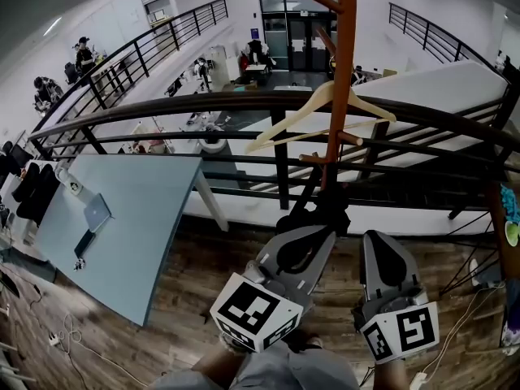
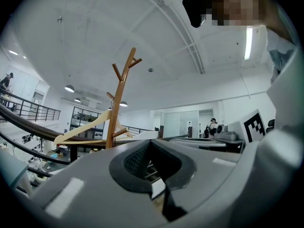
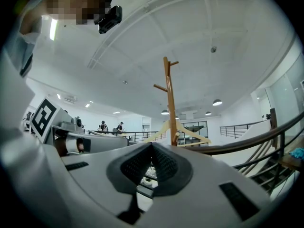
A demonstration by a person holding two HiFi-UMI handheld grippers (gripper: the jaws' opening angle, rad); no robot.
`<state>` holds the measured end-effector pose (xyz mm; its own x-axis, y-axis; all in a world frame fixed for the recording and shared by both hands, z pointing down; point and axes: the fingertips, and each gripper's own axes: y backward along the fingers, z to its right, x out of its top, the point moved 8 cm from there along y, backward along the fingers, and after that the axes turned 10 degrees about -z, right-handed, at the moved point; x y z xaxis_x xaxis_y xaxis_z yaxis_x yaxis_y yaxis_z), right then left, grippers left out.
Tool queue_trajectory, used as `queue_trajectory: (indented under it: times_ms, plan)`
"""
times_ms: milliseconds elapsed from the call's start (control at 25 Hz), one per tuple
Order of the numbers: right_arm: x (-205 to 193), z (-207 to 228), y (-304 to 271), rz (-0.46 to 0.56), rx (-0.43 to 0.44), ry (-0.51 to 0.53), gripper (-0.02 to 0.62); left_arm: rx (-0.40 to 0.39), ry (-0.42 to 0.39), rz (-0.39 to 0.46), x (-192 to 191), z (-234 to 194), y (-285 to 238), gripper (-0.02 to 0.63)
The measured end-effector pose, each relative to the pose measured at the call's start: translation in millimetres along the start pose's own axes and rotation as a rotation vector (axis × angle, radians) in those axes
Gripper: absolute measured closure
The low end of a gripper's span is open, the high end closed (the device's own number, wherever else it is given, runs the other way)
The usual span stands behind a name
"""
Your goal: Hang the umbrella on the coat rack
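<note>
Low before coat rack (image 1: 345,55): left gripper (image 1: 321,224), right gripper (image 1: 379,238), pads pressed together on nothing.
No umbrella clearly in view; perhaps the dark shape (image 1: 325,211) at rack foot, cannot tell. Risk: knocking wooden hanger (image 1: 288,121) loose or rocking rack on the reach in.

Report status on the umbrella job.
Left gripper shut, empty. Right gripper shut, empty. Umbrella not in view. Coat rack ahead, hanger on it.
</note>
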<state>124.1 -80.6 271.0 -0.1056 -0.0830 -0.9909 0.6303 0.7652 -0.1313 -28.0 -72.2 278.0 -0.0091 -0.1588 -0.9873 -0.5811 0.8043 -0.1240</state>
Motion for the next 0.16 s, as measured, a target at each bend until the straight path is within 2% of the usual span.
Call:
queue_trajectory:
  times_ms: [160]
  plan:
    - [-2.0, 0.5, 0.0, 0.000, -0.003, 0.000, 0.597, -0.004, 0.001, 0.000, -2.1, -0.3, -1.3, 0.603]
